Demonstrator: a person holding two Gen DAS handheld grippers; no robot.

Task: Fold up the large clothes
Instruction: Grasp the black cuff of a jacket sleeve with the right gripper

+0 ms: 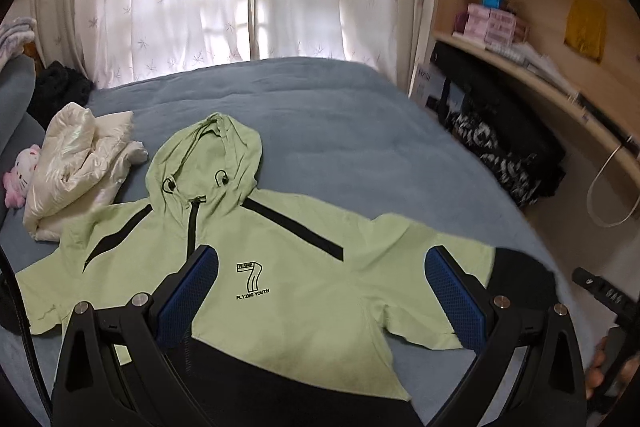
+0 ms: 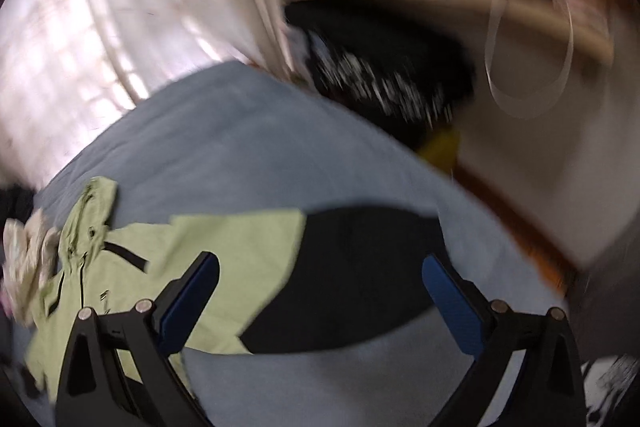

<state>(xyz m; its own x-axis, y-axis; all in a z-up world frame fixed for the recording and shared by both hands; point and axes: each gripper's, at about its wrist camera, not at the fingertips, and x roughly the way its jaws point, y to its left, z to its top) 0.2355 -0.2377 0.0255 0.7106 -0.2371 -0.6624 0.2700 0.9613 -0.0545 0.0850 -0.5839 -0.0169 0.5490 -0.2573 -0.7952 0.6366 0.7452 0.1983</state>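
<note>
Pale-green woven hooded jacket (image 1: pixel 304 267) with black sleeve ends and black zip lies flat, front up, on the blue-grey fleecy bedspread (image 1: pixel 340 115). Left gripper (image 1: pixel 320 291) hovers over the chest, blue ribbed pads spread, holding nothing. Right gripper (image 2: pixel 320 299) likewise spread above the black sleeve end; view blurred. Glossy cream puffer jacket (image 1: pixel 80 163) lies crumpled beside the hood.

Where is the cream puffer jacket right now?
In the left wrist view, the cream puffer jacket lies crumpled on the blue bed, left of the green hoodie, beside a pink plush toy.
</note>
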